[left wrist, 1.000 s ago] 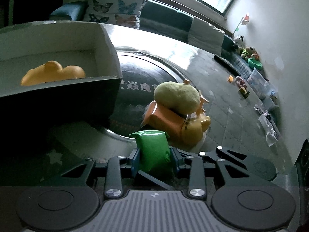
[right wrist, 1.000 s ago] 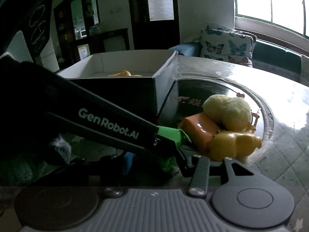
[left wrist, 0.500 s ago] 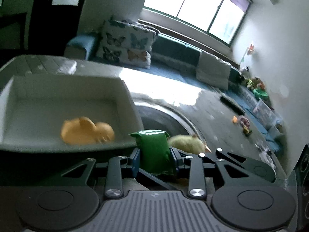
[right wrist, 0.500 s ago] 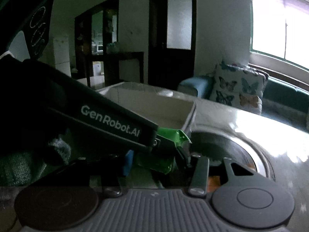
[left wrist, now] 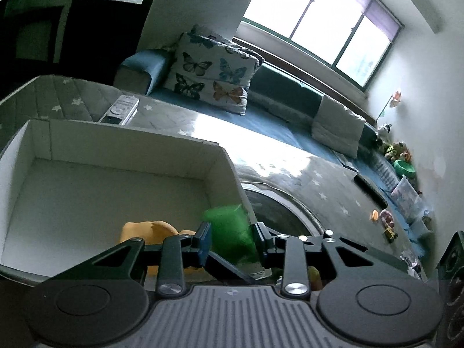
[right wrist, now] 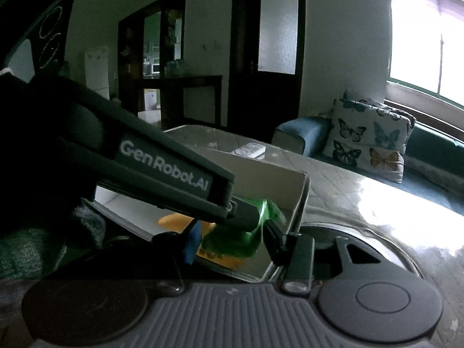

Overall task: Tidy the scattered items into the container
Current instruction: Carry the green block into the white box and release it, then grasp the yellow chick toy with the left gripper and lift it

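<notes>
The left tool [left wrist: 230,239] pinches a soft, light green pouch [left wrist: 229,239] across its middle above the white box [left wrist: 116,156]; the right tool's [right wrist: 230,240] grip I cannot tell

We saw the toy [left wrist: 150,229] in the box [left wrist: 121,156], remote [left wrist: 119,109] behind it, sofa [left wrist: 278,98] beyond the table [left wrist: 327,182].
</notes>
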